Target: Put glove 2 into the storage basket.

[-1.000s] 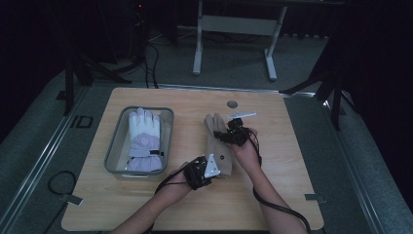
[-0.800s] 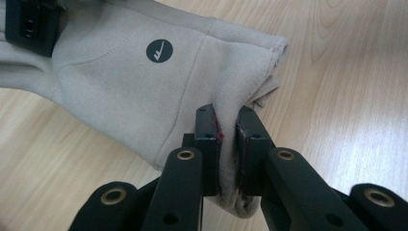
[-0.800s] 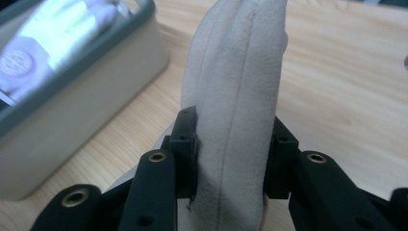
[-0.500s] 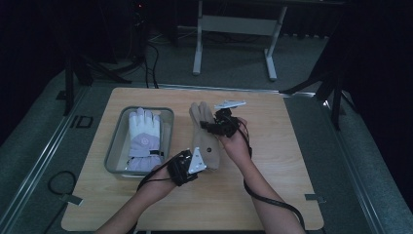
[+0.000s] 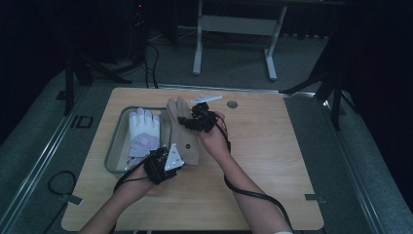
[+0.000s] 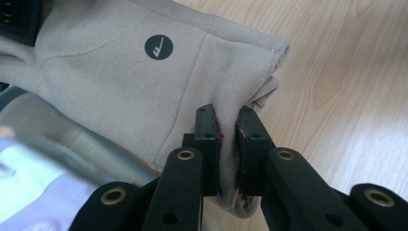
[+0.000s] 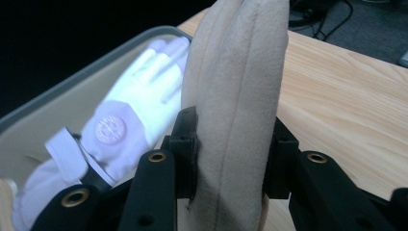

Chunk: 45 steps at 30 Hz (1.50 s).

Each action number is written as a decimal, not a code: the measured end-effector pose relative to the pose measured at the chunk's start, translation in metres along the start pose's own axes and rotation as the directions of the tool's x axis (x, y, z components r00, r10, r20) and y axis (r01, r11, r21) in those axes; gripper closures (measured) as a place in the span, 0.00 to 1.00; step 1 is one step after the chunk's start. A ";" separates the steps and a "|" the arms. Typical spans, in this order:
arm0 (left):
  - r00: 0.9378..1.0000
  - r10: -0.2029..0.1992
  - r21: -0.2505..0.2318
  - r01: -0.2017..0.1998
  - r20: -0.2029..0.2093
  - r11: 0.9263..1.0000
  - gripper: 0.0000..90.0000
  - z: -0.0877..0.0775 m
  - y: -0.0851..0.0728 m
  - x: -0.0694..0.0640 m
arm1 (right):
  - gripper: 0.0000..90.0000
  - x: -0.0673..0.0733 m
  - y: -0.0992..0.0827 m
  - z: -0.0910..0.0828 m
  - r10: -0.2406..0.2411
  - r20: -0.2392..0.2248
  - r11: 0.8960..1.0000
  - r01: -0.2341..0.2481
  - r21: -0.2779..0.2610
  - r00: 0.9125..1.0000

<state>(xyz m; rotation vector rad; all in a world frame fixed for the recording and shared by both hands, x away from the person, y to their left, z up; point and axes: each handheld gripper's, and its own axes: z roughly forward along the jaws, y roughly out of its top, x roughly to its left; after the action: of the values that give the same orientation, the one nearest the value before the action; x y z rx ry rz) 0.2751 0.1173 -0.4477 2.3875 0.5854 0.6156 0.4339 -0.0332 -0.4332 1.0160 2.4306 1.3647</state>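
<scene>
We hold the soft, light beige glove [image 5: 184, 130] by both ends: left gripper [image 6: 226, 144] pinches its cuff, right gripper [image 7: 231, 154] clamps its fingers (limp, so it sags), tray [image 5: 115, 146] at nine o'clock.

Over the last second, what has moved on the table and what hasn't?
The beige glove, clamped at its cuff by the left gripper and across its fingers by the right gripper, has been carried leftward toward the tray; its fingers now overlap the tray's right rim. Neither grip changed. The white glove stayed in the tray, and the tray stayed put.
</scene>
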 end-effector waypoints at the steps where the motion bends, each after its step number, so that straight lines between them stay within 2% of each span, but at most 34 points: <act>1: 1.000 -0.003 0.003 0.003 -0.004 1.000 0.91 -0.002 -0.002 0.002 | 0.72 0.003 0.002 0.003 -0.003 -0.004 1.000 0.003 0.001 1.000; 16: 0.997 -0.057 0.028 0.059 -0.054 0.998 0.91 -0.028 -0.036 0.025 | 0.72 0.034 0.023 0.041 -0.029 -0.047 1.000 0.029 -0.006 0.998; 18: 0.997 -0.057 0.028 0.059 -0.054 0.998 0.91 -0.028 -0.036 0.025 | 0.72 0.036 0.025 0.044 -0.030 -0.051 1.000 0.030 -0.006 0.998; 19: 0.995 -0.075 0.035 0.077 -0.063 0.996 0.91 -0.033 -0.044 0.030 | 0.72 0.041 0.028 0.049 -0.034 -0.058 0.999 0.033 -0.006 0.998; 26: 0.992 -0.094 0.050 0.099 -0.083 0.994 0.91 -0.046 -0.059 0.039 | 0.72 0.061 0.039 0.070 -0.063 -0.080 0.998 0.063 0.003 0.995; 29: 0.989 -0.116 0.057 0.121 -0.087 0.991 0.91 -0.050 -0.069 0.045 | 0.71 0.067 0.041 0.077 -0.063 -0.084 0.998 0.063 -0.003 0.994; 35: 0.987 -0.142 0.066 0.147 -0.076 0.987 0.91 -0.049 -0.078 0.049 | 0.71 0.070 0.038 0.090 -0.052 -0.098 0.999 0.053 0.008 0.994; 43: 0.984 -0.165 0.092 0.171 -0.066 0.981 0.91 -0.037 -0.085 0.053 | 0.70 0.064 0.024 0.119 -0.064 -0.080 0.995 0.070 0.076 0.995; 45: 0.983 -0.173 0.094 0.179 -0.060 0.979 0.91 -0.035 -0.086 0.055 | 0.70 0.063 0.022 0.123 -0.080 -0.077 0.992 0.087 0.089 0.994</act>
<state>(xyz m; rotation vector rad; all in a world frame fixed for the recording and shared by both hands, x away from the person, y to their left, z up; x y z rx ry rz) 0.2774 0.2239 -0.4620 2.3835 0.8578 0.5835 0.4531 0.0990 -0.4745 0.8877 2.5797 1.2955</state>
